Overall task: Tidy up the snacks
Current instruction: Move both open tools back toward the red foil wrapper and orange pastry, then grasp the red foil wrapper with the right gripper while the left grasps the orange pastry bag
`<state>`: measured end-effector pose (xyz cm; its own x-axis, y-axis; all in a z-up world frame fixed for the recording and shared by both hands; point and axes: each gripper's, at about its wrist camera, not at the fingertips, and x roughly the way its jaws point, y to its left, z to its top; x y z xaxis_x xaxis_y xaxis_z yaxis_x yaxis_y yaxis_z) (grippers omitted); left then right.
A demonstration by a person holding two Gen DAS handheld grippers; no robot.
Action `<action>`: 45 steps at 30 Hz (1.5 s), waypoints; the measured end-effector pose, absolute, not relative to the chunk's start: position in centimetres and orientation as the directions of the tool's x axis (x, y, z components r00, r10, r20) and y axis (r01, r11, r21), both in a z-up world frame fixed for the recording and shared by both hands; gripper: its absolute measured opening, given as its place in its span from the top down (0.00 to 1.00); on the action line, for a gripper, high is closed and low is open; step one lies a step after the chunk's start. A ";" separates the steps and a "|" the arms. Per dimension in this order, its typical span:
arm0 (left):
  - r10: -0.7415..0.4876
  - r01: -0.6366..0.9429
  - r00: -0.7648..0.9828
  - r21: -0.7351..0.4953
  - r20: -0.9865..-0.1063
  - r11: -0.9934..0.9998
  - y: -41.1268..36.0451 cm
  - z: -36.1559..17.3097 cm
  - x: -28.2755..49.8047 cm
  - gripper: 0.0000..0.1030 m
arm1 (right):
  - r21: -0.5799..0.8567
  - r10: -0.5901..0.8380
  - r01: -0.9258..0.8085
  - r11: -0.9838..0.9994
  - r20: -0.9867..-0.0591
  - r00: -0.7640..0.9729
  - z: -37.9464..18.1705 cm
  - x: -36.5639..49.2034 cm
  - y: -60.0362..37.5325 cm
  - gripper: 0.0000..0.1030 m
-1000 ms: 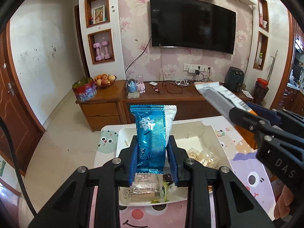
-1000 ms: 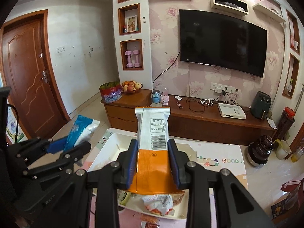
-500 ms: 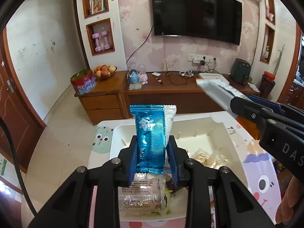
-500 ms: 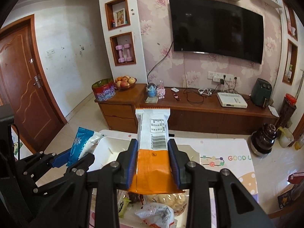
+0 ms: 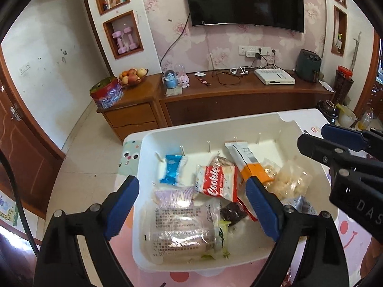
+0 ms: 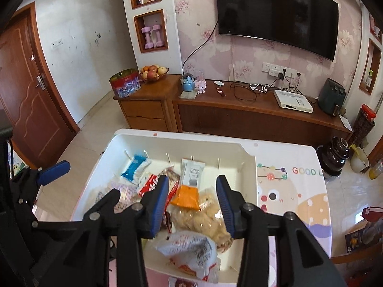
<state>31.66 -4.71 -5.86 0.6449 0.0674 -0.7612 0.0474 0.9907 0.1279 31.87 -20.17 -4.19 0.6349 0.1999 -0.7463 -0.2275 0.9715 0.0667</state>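
1. Snacks now lie in the white bin [image 5: 308, 141]: the blue packet [image 5: 172, 170] at the far left, the orange-and-white bar [image 5: 249, 161] just right of the red cookie pack [image 5: 216, 183].
2. My left gripper [image 5: 192, 206] has just been opening; jaws wide apart, nothing between them.
3. My right gripper [image 6: 192, 202] has just been opening too, and the bar lies free beyond its tips.
4. The bar's long axis runs away from me, toward the far wall of the bin, nearer the right gripper.
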 end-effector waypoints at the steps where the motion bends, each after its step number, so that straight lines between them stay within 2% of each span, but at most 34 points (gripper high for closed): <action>1: 0.065 0.052 0.644 0.129 -0.762 0.990 -4.9 -5.9 31.5 0.13 | 0.064 0.197 -0.227 0.972 -0.746 0.636 -4.2 31.5 -20.2 0.59; 12: 0.034 0.079 0.649 0.111 -0.760 0.991 -5.6 -5.2 27.9 0.13 | 0.048 0.186 -0.223 0.974 -0.731 0.656 -3.3 28.1 -20.6 0.59; 26: -0.006 0.084 0.682 0.071 -0.732 0.994 -4.7 -4.9 19.5 0.12 | 0.066 0.221 -0.247 0.967 -0.703 0.676 -2.7 20.7 -21.0 0.59; 36: 0.001 0.018 0.651 0.016 -0.759 1.000 -3.2 -9.5 14.8 0.12 | 0.104 0.232 -0.235 0.966 -0.748 0.621 -7.7 16.4 -22.2 0.58; 40: 0.046 -0.028 0.628 0.037 -0.777 0.999 -2.7 -12.1 14.5 0.12 | 0.116 0.223 -0.219 0.969 -0.797 0.562 -11.5 16.2 -22.6 0.58; 45: 0.041 -0.058 0.571 0.010 -0.820 0.998 -2.0 -15.0 14.7 0.12 | 0.143 0.220 -0.192 0.971 -0.850 0.478 -16.1 16.7 -22.4 0.58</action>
<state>14.68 -2.02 -15.01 0.5706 0.0410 -0.8202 -0.0580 0.9983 0.0096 16.70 -22.35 -16.09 0.4779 0.2200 -0.8504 -0.1919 0.9709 0.1434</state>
